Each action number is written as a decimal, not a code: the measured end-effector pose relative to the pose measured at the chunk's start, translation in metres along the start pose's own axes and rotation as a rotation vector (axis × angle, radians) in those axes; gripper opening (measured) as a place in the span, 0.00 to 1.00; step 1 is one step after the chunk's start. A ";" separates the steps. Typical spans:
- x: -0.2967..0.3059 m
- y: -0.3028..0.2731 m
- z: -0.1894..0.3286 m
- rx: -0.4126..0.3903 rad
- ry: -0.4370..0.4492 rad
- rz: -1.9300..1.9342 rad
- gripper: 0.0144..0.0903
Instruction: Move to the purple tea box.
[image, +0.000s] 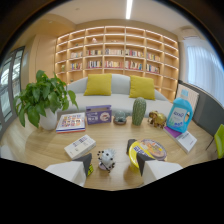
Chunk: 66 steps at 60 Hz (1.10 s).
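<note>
Purple rectangular cardboard tea box (98, 114) stands at far side of round wooden tabletop (45, 142), between colourful picture book (71, 122) and small grey pot (120, 117), well beyond gripper (116, 166). Likely light, stiff, crushable; take by short ends. Contents unseen. Blue detergent bottle (179, 114) capped. Jaws released, holding nothing.

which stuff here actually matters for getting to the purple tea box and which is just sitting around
For the job:
- purple tea box, at the far side of the table, beyond the jaws
- gripper, jaws open, nothing between them

Just lying about:
- potted plant
- colourful book
- white box
- green cactus
- blue detergent bottle
- small toy figure
- yellow round tin
</note>
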 end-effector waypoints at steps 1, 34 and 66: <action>-0.001 0.000 0.000 -0.001 -0.002 -0.001 0.93; -0.063 -0.039 0.038 0.018 -0.037 -0.035 0.94; -0.088 -0.078 0.254 -0.036 -0.044 -0.019 0.94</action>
